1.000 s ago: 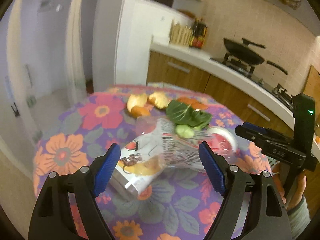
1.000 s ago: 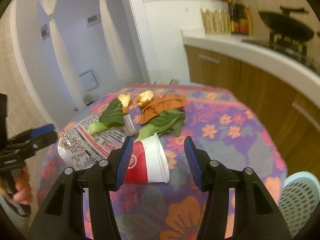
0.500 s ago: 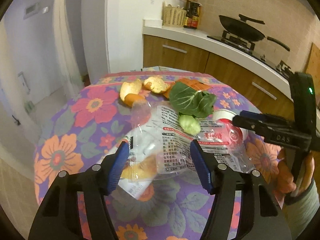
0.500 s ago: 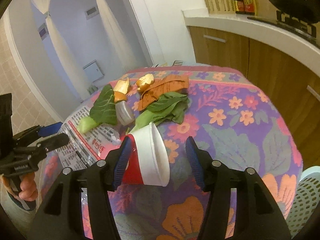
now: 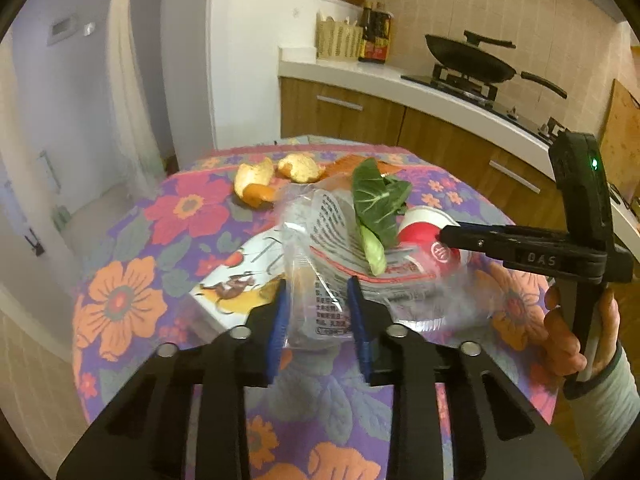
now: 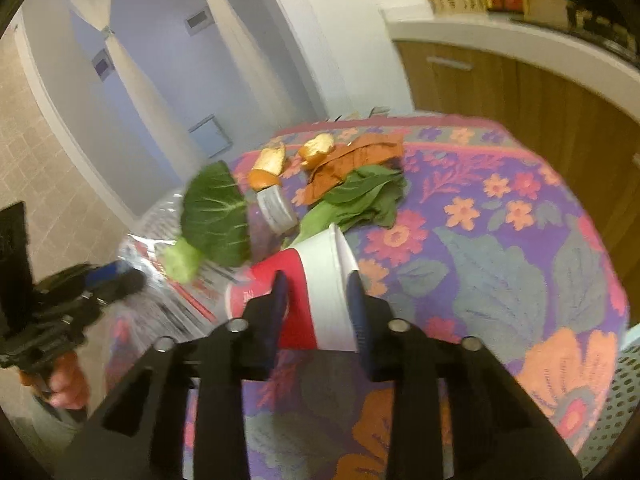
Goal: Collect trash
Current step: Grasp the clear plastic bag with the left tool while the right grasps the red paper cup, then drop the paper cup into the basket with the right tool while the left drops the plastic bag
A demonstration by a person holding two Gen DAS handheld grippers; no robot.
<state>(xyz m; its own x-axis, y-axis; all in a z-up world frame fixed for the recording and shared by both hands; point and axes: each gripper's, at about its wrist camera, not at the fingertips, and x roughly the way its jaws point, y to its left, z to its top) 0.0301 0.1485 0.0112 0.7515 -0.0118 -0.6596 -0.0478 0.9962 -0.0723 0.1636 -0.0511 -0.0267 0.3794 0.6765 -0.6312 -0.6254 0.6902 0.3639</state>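
My left gripper (image 5: 316, 304) is closing its jaws, and the blue pads pinch a clear printed plastic wrapper (image 5: 324, 236) that bunches up between them. A green leaf (image 5: 376, 200) lies on the wrapper. My right gripper (image 6: 318, 300) is also closing, its pads pressed on both sides of a red and white paper cup (image 6: 320, 276) lying on its side. In the left wrist view the cup (image 5: 424, 236) shows beside the right gripper's fingers (image 5: 472, 240). The left gripper (image 6: 116, 280) appears at the left of the right wrist view.
Orange peels (image 5: 256, 184), a brown peel (image 6: 352, 156), a heap of green leaves (image 6: 360, 200) and a small clear jar (image 6: 276, 208) lie farther back on the floral tablecloth (image 5: 120, 300). A pale blue perforated basket (image 6: 616, 400) stands by the table's right edge. Kitchen counter behind.
Both pairs of jaws have narrowed. The left ones came in onto the wrapper, which is now crumpled and raised. The right ones came in onto the cup.
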